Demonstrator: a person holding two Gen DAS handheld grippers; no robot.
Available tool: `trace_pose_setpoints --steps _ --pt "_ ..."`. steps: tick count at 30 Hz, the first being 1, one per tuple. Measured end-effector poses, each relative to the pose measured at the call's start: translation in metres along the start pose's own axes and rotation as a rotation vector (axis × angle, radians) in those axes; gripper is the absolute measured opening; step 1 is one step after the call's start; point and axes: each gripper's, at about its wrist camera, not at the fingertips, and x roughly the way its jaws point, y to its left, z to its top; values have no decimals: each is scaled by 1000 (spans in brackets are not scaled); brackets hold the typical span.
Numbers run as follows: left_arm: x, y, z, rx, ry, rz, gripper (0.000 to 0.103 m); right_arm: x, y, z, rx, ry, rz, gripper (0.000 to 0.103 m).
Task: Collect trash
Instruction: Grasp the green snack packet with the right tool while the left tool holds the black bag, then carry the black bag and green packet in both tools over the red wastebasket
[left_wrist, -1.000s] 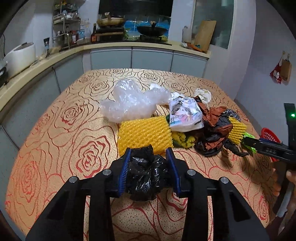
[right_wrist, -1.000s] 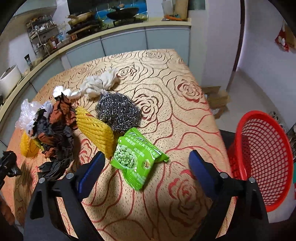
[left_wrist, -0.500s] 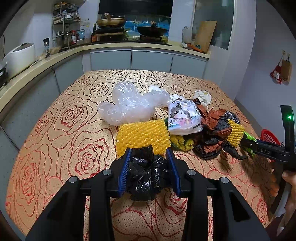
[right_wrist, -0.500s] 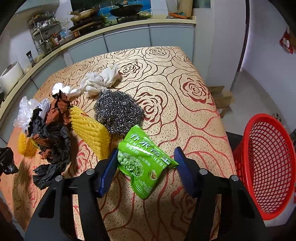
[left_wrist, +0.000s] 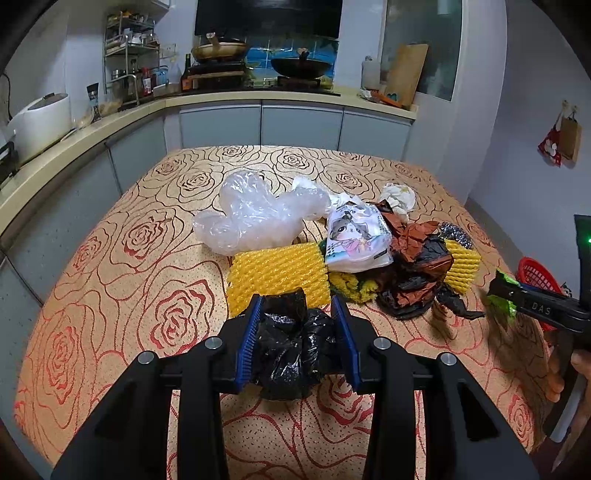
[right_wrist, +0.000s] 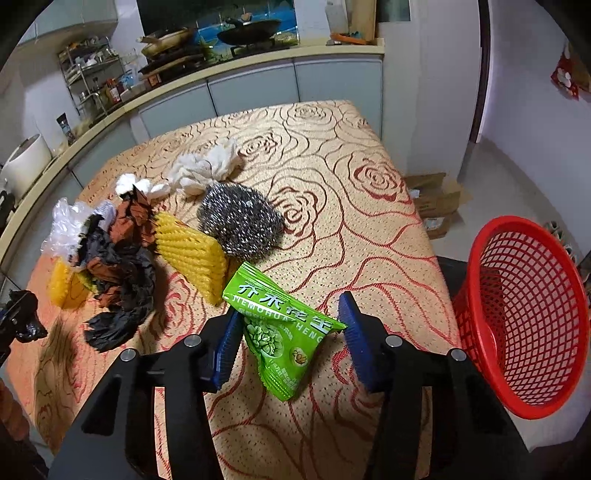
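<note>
- Right claw (right_wrist: 286, 332), lower centre of the right wrist view: jaws just been closing, from wide spread a second ago to pinching the green snack packet (right_wrist: 280, 328), now tilted and lifted off the tabletop (right_wrist: 351, 192).
- Likely meaning: pickup done, next a swing toward the red basket (right_wrist: 524, 314) at the right edge of the frame, standing off the tabletop beside it.
- Red basket: mesh wall and floor visible, apparently nothing inside yet.
- Left claw (left_wrist: 297, 332), lower centre of the left wrist view: unchanged, pressed on a crumpled black bag (left_wrist: 291, 347), held above the tabletop.
- Remaining trash in mid frame: clear plastic bag (left_wrist: 255, 218), yellow foam net (left_wrist: 277, 273), cartoon-print pouch (left_wrist: 358, 236), brown-and-black wrappers (left_wrist: 413, 273), steel scourer (right_wrist: 240, 221), white tissue wads (right_wrist: 207, 168).
- Judgement: early in the job, most pieces not yet collected.
</note>
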Motion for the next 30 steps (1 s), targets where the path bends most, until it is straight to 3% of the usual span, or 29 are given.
trace_pose_setpoints --steps 18,30 --pt "-22 -30 18 47 -70 -27 37 -66 11 12 -18 -133 49 50" --pt "-30 -52 29 83 -111 -67 37 -96 5 15 -10 -196 33 50"
